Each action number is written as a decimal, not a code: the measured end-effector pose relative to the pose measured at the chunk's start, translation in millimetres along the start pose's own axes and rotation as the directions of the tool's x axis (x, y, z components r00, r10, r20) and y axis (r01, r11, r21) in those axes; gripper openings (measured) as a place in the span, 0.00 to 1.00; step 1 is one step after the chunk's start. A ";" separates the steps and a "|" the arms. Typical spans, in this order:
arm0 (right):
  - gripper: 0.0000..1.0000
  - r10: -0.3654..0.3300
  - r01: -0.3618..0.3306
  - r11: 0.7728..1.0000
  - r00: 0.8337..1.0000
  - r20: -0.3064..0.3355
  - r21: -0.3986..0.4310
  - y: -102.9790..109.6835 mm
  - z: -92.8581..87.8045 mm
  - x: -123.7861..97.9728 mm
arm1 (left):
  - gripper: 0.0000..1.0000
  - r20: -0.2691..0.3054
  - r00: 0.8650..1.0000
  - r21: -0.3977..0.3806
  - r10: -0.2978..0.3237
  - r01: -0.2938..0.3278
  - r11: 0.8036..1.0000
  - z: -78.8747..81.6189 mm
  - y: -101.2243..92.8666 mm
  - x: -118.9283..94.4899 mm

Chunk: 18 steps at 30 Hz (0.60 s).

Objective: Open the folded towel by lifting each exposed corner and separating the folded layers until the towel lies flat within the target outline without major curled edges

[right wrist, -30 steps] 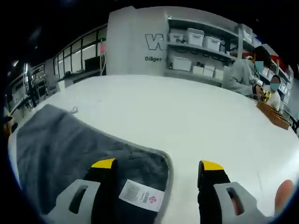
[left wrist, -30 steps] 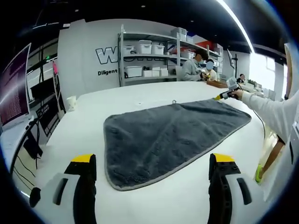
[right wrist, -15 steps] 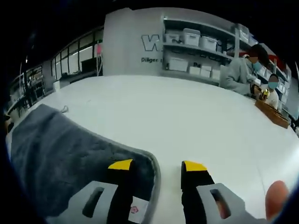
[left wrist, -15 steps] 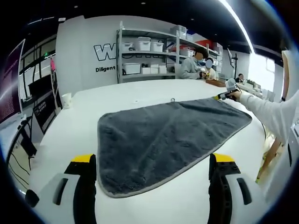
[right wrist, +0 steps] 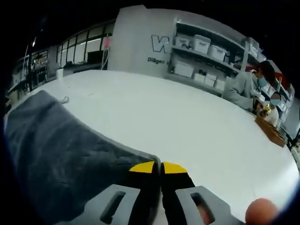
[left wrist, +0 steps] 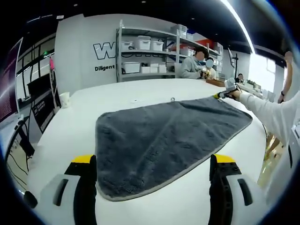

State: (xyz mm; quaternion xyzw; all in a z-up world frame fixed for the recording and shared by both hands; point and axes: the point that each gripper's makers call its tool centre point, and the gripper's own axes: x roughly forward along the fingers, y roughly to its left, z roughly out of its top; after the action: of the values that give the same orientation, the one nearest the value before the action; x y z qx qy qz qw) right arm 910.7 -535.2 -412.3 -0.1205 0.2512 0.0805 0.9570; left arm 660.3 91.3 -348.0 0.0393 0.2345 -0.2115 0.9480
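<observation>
In the right gripper view, our right gripper (right wrist: 157, 165) has its yellow-tipped jaws pressed together at the towel's (right wrist: 56, 154) near corner. The grey hem runs right up to the tips, so we judge the corner is pinched between them, though the cloth inside the bite is hidden.

In the left gripper view, our left gripper (left wrist: 153, 161) hangs with its jaws spread wide and nothing between them, low over the white table (left wrist: 84, 117), with the towel's rounded near corner lying between the two tips. Across the towel (left wrist: 164, 136), the right gripper (left wrist: 227, 91) appears small at the far corner, held by a hand in a white sleeve (left wrist: 267, 110).

The towel lies spread on the table as a dark grey, plush sheet with a pale stitched border, narrowing toward the far corner. We cannot make out a target outline.

We judge the cloth to be soft, light and limp: it will drape and sag from wherever it is held and may drag or fold under itself. The stitched hem at a corner looks the firmest place to grip.

Beyond the table stand shelves (left wrist: 150, 51) of white bins, with people seated nearby.
</observation>
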 end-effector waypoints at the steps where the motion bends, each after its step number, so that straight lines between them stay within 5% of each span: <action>1: 0.00 -0.010 0.010 1.000 1.000 0.003 -0.004 -2.0 1.3 0.2 | 1.00 0.000 1.000 -0.001 -0.001 0.001 1.000 -0.2 -0.4 0.1; 14: 0.00 -0.096 0.091 0.992 0.994 -0.056 -0.089 -15.8 -3.7 10.3 | 1.00 -0.007 1.000 -0.015 0.002 -0.002 1.000 -6.2 2.5 -2.6; 18: 0.09 -0.118 0.113 0.990 0.991 -0.067 -0.081 -17.8 -8.1 7.5 | 1.00 -0.004 1.000 -0.019 0.005 -0.005 1.000 -7.2 4.5 -5.9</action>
State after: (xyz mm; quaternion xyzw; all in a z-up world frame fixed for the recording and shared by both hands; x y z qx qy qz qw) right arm 917.2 -553.8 -419.6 -0.1745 0.2749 0.0301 0.9450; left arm 654.4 98.9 -351.8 0.0313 0.2384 -0.2070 0.9483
